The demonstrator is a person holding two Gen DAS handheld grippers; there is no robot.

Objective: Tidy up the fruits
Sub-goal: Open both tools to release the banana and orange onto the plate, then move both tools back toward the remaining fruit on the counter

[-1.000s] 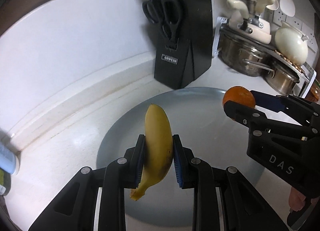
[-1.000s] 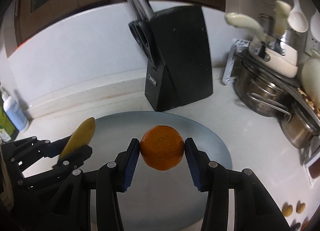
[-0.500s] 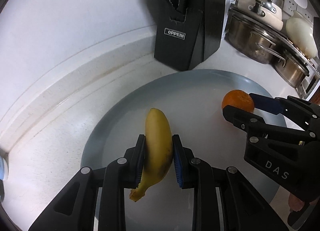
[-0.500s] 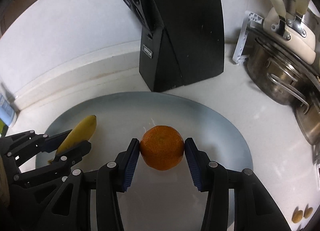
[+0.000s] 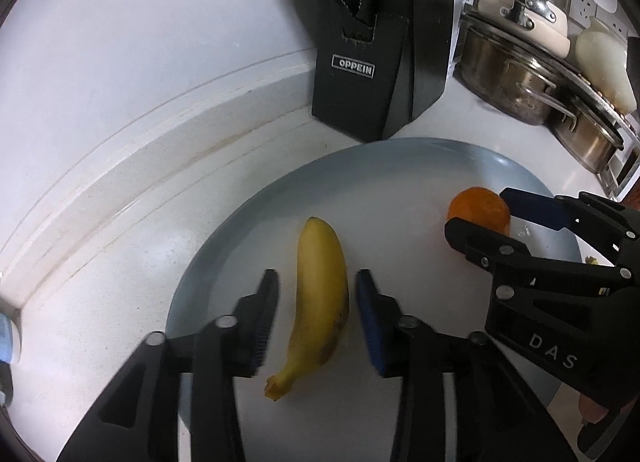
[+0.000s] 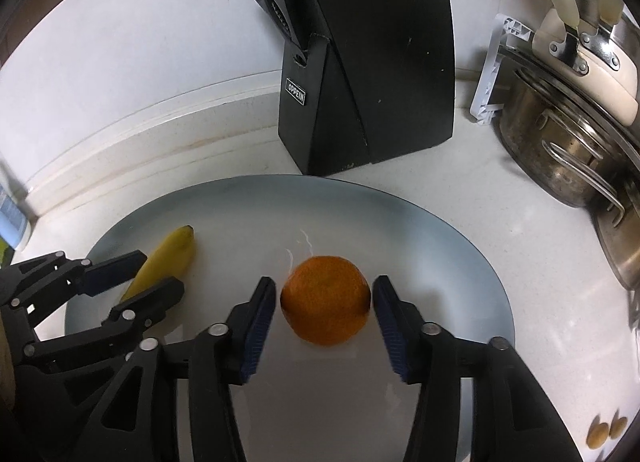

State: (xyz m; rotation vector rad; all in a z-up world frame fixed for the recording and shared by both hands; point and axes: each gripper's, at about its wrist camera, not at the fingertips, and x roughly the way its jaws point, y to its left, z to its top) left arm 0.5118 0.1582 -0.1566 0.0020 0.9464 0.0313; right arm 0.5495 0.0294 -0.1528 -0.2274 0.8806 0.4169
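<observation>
- While both grippers hang low over the grey plate (image 5: 248,218), each fruit lies on it with pads off its sides.
- left gripper (image 5: 316,318): jaws have just been opening; they stand a little apart around the banana (image 5: 322,294), a clear gap on the left side and a thin one on the right, so no grip.
- banana: lies flat on the plate's left half, stem end toward the camera, blunt tip pointing at the knife block (image 5: 384,62); dark speckles on the lower right side.
- right gripper (image 6: 325,318): jaws have just been opening too; the blue pads flank the orange (image 6: 325,300) with a slim gap each side, the right gap hard to judge, probably not touching.
- orange: sits on the plate near its middle in the right wrist view, well apart from the banana (image 6: 168,258); a faint reflection shows under it.
- left wrist view: right gripper (image 5: 480,208) comes in from the right edge with the orange (image 5: 478,208) between its fingers.
- right wrist view: left gripper (image 6: 158,274) comes in from the left, fingers either side of the banana.
- knife block: black, labelled OPPEIN, scissors in a slot, stands on the white counter (image 5: 120,262) just behind the plate's far rim.
- steel pots (image 6: 560,150) with cream-handled lids at the right, apart from the plate.
- two small brownish bits (image 6: 606,428) on the counter at lower right, too small to identify.
</observation>
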